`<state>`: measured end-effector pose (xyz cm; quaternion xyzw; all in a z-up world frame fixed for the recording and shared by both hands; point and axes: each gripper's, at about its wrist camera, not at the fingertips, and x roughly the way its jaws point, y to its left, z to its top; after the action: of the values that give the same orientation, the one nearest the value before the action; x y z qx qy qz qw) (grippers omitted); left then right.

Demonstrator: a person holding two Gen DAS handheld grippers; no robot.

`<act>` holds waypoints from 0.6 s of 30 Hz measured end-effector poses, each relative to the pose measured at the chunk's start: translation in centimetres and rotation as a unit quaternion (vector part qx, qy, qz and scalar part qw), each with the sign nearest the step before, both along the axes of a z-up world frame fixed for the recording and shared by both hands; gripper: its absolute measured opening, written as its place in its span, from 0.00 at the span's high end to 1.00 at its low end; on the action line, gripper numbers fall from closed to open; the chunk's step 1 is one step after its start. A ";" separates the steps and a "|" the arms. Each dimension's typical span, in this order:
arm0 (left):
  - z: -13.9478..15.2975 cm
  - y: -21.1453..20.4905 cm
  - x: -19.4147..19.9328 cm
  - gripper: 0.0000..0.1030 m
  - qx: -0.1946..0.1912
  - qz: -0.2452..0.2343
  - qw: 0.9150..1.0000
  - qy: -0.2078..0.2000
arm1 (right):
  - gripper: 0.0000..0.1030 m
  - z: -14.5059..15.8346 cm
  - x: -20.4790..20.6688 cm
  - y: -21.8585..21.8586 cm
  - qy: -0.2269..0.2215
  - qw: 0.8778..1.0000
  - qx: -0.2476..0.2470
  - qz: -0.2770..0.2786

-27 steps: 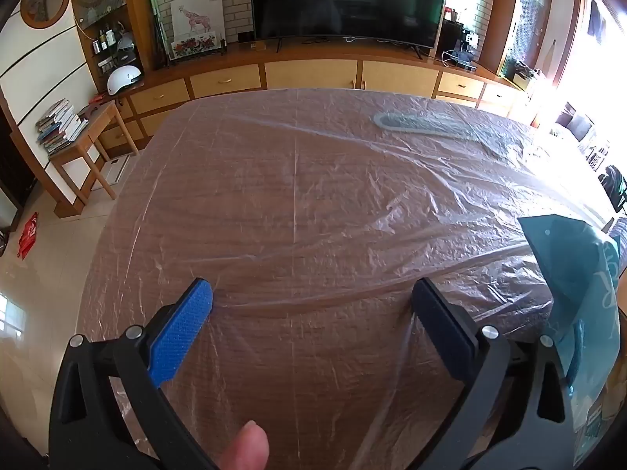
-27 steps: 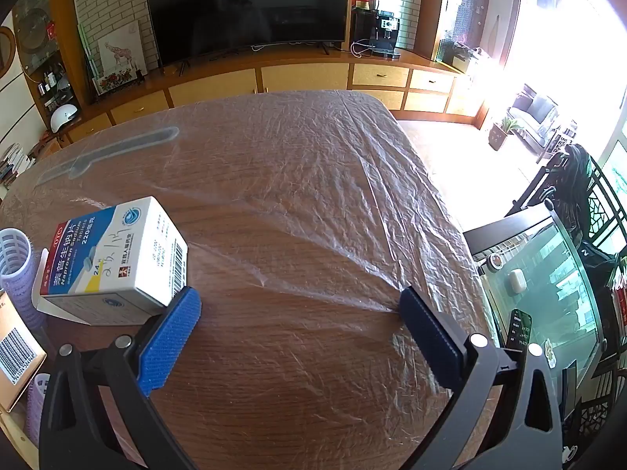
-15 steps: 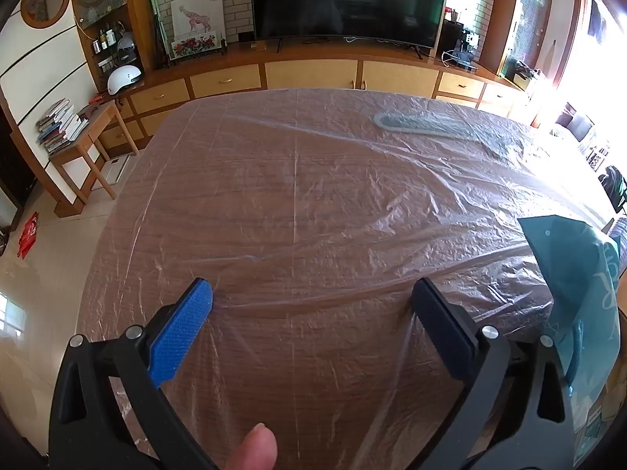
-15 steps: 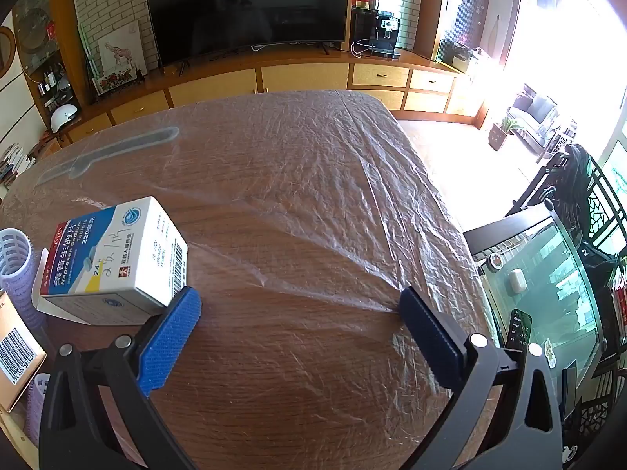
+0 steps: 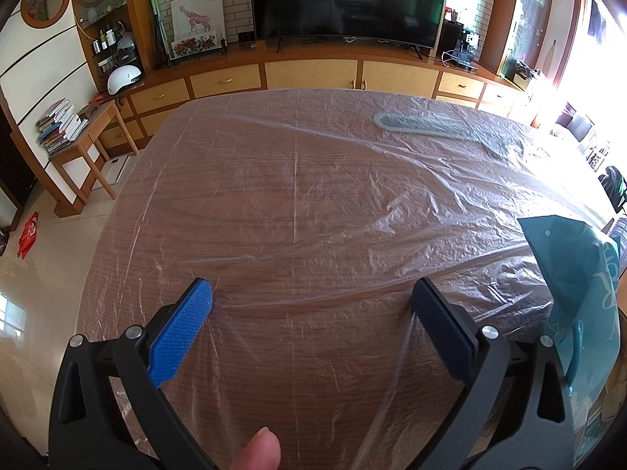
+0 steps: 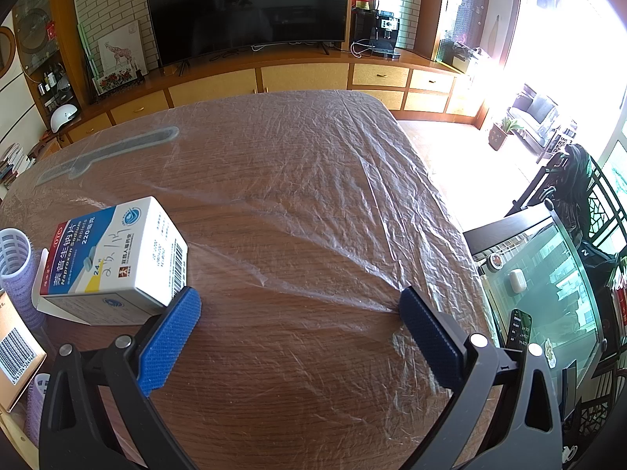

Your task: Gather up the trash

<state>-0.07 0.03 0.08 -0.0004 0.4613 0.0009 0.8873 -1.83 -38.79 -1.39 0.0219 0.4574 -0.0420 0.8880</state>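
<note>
A white and blue medicine box (image 6: 113, 258) lies on the plastic-covered wooden table (image 6: 313, 203), just left of my right gripper (image 6: 298, 305), which is open and empty; its left pad (image 6: 168, 340) is close to the box's corner. A purple and white hair roller (image 6: 13, 262) and a cardboard box with a barcode (image 6: 15, 352) lie at the left edge. My left gripper (image 5: 311, 299) is open and empty over bare table. A teal bag (image 5: 584, 293) stands to its right.
A grey flat tool lies under the plastic film at the far side, seen in the left wrist view (image 5: 439, 127) and the right wrist view (image 6: 109, 152). A glass side table (image 6: 548, 286) stands right of the table. A TV cabinet (image 5: 313, 74) runs behind.
</note>
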 end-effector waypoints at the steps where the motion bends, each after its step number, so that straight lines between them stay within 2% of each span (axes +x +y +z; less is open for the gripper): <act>1: 0.0 0.0 0.0 0.01 0.000 0.000 1.000 0.000 | 0.04 0.0 0.0 0.0 0.000 1.000 0.000 0.000; 18: 0.1 0.1 -0.1 0.01 0.000 0.000 1.000 0.000 | 0.04 0.0 0.0 0.0 0.000 1.000 0.000 0.000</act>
<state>-0.20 0.11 0.21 -0.0005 0.4612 0.0009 0.8873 -1.84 -38.78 -1.39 0.0220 0.4574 -0.0419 0.8880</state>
